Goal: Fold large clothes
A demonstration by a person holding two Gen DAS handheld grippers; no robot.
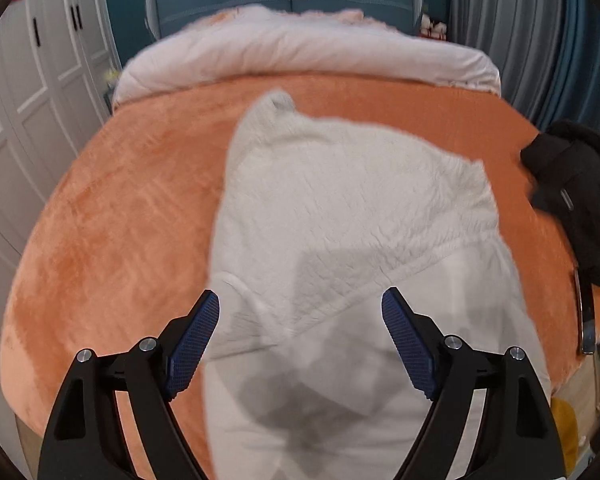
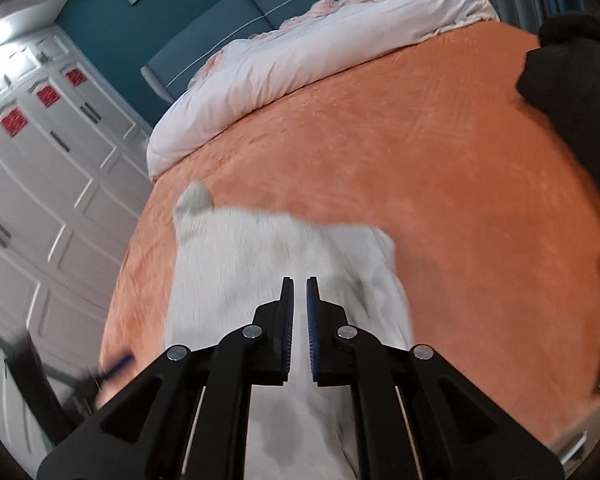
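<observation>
Left wrist view: left tongs (image 1: 300,320) spread wide, nothing gripped, held above white fleecy garment (image 1: 340,208) spread on orange plush bed cover (image 1: 120,220), likely for flattening; fuzzy nap, smooth lining flap nearer.

Right wrist view: right tongs (image 2: 299,292) clenched, seemingly empty; garment below, blurred.
</observation>
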